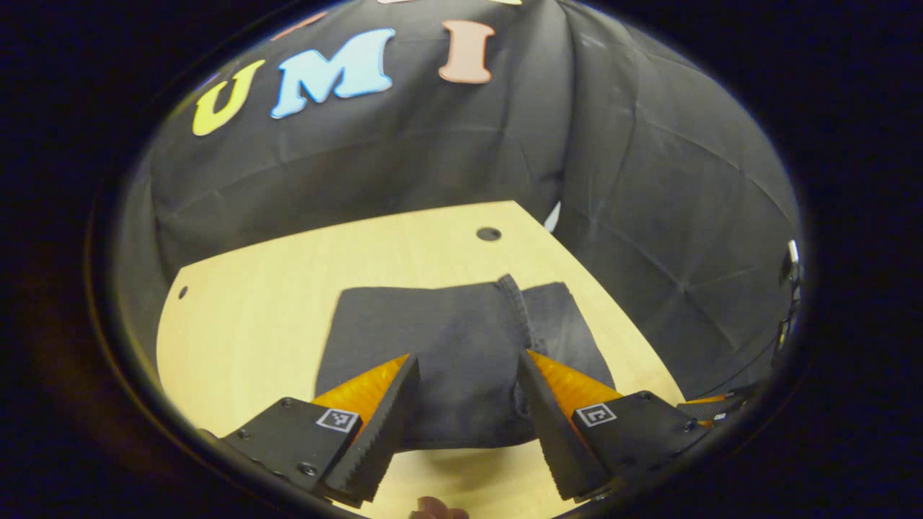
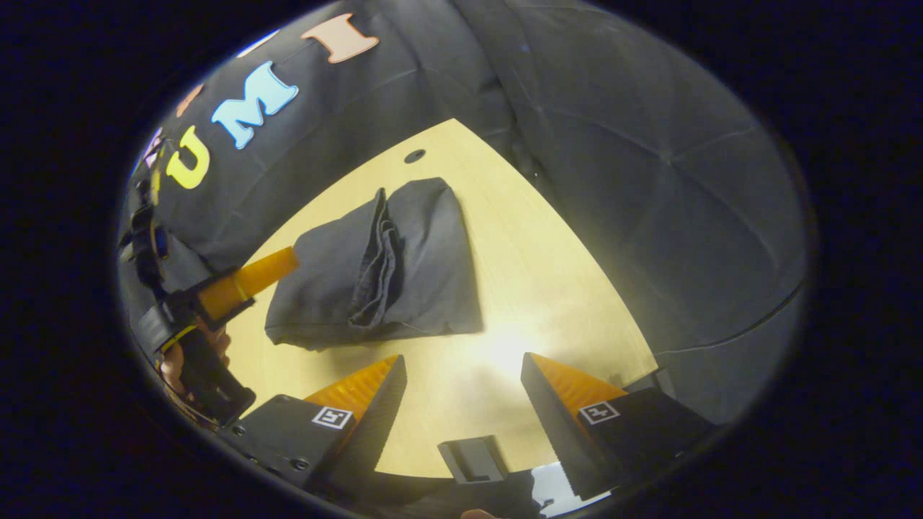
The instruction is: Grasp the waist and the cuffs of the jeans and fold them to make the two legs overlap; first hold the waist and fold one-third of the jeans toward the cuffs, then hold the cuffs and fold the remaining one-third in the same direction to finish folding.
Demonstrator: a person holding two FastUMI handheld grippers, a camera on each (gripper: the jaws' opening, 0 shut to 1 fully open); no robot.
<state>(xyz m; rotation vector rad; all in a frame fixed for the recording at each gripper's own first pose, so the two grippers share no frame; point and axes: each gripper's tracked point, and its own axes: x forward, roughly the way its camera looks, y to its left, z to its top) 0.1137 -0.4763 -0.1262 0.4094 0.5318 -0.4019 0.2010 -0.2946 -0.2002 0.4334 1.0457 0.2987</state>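
Observation:
The dark grey jeans (image 1: 461, 353) lie folded into a compact rectangle on the light wooden table (image 1: 252, 317). A thick hem edge runs up across the top layer. In the left gripper view my left gripper (image 1: 467, 375) hangs open just above the near half of the bundle, with nothing between its fingers. In the right gripper view the folded jeans (image 2: 382, 263) lie ahead and to the left, apart from my right gripper (image 2: 461, 378), which is open over bare table. The left gripper's orange finger (image 2: 249, 282) shows at the bundle's left edge, held by a hand.
The table has a round cable hole (image 1: 488, 233) behind the jeans and a small hole (image 1: 182, 292) at the far left. Black cloth walls close in behind and to the right of the table. A small dark block (image 2: 472, 460) sits at the near table edge.

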